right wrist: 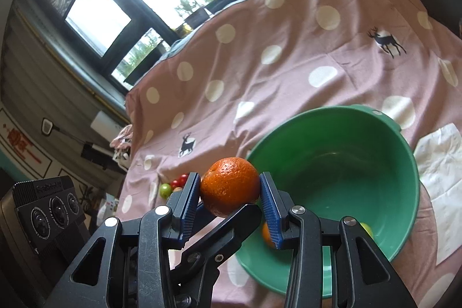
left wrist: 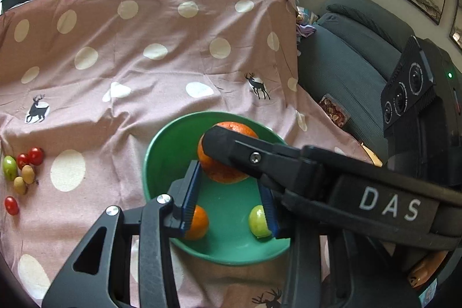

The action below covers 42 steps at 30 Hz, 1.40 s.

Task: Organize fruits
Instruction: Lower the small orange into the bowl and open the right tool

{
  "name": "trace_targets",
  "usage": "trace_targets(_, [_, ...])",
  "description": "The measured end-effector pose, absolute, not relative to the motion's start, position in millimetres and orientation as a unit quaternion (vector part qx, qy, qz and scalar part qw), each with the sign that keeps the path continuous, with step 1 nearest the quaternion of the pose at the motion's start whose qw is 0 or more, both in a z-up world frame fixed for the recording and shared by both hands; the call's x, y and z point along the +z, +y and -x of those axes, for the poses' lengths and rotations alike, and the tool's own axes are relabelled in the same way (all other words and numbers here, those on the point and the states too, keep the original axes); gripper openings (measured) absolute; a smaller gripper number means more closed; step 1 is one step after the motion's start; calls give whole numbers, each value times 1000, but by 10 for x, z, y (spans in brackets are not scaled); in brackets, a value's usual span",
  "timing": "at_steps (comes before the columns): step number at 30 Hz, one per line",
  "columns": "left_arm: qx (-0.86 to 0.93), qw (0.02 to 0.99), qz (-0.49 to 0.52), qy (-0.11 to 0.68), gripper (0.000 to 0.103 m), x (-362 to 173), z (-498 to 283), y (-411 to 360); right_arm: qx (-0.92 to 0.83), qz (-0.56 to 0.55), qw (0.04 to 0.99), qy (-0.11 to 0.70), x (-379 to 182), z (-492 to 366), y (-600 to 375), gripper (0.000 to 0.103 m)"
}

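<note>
While the right gripper [right wrist: 230, 197] pinches the large orange [right wrist: 229, 186] between its blue pads [right wrist: 270, 204], the fruit hangs over the near rim of the green bowl [right wrist: 404, 152], at about 9 o'clock of the bowl in the right wrist view. To finish this step well, I judge it best to carry the orange toward the bowl's centre, lower it close to the floor, and only then ease the grip, so it does not bounce onto the small orange [left wrist: 199, 222] or the green fruit [left wrist: 258, 221] already inside (both sit low, near 6 o'clock). The left gripper [left wrist: 228, 205] stands wide, holding nothing, over the bowl; it should stay clear. Loose small fruits [left wrist: 21, 172] wait on the covered desk [left wrist: 130, 111] at 9 o'clock.
</note>
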<state>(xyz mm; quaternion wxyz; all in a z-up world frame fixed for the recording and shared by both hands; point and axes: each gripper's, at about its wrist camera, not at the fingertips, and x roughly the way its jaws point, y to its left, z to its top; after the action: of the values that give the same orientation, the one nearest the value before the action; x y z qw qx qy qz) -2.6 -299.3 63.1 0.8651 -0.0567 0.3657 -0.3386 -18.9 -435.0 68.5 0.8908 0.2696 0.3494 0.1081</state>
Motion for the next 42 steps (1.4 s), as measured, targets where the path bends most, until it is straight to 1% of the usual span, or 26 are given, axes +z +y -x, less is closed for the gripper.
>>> trace_targets(17, [-361, 835, 58, 411, 39, 323, -138, -3418, 49, -293, 874, 386, 417, 126, -4758, 44])
trace_targets(36, [-367, 805, 86, 457, 37, 87, -226, -3521, 9, -278, 856, 436, 234, 20, -4821, 44])
trace_targets(42, [-358, 810, 93, 455, 37, 113, -211, -3453, -11, -261, 858, 442, 238, 6, -4791, 44])
